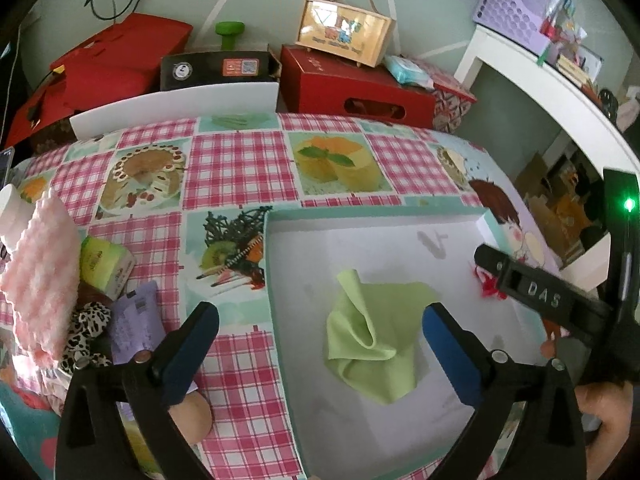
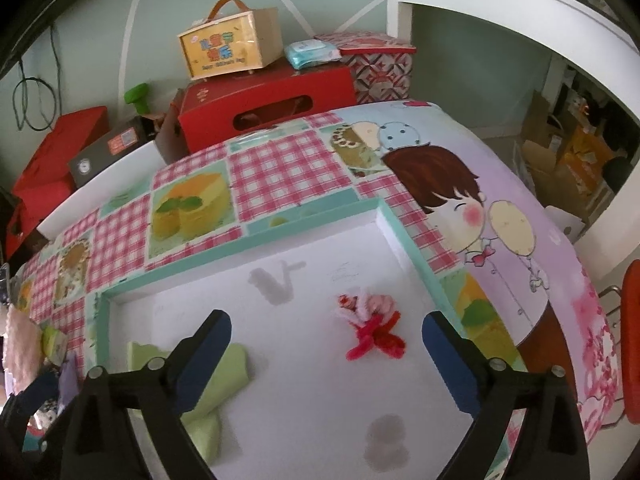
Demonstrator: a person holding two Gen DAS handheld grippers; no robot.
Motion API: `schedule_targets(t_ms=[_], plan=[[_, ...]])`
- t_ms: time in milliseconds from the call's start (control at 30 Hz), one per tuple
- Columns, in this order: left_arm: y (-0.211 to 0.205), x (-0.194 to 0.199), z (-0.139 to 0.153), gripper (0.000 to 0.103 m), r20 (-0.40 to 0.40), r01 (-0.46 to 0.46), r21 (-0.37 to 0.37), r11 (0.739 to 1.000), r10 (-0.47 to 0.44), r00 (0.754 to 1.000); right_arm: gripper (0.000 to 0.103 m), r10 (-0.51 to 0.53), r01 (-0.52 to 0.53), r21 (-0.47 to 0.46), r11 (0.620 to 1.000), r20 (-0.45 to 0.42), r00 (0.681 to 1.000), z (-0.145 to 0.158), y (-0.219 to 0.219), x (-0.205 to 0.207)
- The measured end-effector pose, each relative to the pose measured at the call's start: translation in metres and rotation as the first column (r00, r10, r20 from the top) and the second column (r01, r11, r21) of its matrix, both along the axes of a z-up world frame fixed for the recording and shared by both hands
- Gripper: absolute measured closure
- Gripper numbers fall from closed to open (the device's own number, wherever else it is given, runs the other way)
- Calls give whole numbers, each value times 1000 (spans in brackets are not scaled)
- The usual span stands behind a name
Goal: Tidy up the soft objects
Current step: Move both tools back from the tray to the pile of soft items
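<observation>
Both tongs stand wide open with nothing between the pads: the left gripper [image 1: 320, 332] over the green cloth [image 1: 370, 336], the right gripper [image 2: 326, 344] over the red yarn bow [image 2: 374, 330]. Both soft things lie inside the white tray [image 1: 276, 264]. Along the table's left edge crowd a pink fluffy cloth [image 1: 42, 280], a leopard scrunchie [image 1: 86, 330] and a green packet [image 1: 106, 266].

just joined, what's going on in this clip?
A person holds a gripper in each hand over a shallow white box on the patterned table. Both grippers are open and hold nothing. The left gripper hangs above a crumpled green cloth lying in the box; the right gripper hangs over a red and pink pipe-cleaner flower, also in the box. A fluffy pink cloth and a leopard-print item wait outside at the table's left.
</observation>
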State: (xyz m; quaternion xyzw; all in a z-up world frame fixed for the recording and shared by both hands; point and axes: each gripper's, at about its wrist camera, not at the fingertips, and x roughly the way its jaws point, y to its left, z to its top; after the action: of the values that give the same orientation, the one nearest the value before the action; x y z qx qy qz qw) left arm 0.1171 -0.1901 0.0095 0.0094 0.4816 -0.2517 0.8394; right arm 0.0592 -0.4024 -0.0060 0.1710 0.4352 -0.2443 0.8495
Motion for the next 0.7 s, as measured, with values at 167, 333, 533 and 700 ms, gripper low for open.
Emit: schedule_targets(t_ms=[167,333,533,700], plan=[[17,6,7,1,9,-40,-30,999,40,999,5,29,-29,-31,999,0,1000,8,14,2],[40,15,13,1,1,-89,-66,994,89,996,5,43,-43,-49,998,-6,999,12,22,4],[76,26,22,1,18,-157,-50,986,159,987,5,40,-41,-58,997,-16,999,12,27,6],[114,36,26,1,32,-247,-5,969,247,968,5,69,-70,-60,996,-8,998,13,41,14]])
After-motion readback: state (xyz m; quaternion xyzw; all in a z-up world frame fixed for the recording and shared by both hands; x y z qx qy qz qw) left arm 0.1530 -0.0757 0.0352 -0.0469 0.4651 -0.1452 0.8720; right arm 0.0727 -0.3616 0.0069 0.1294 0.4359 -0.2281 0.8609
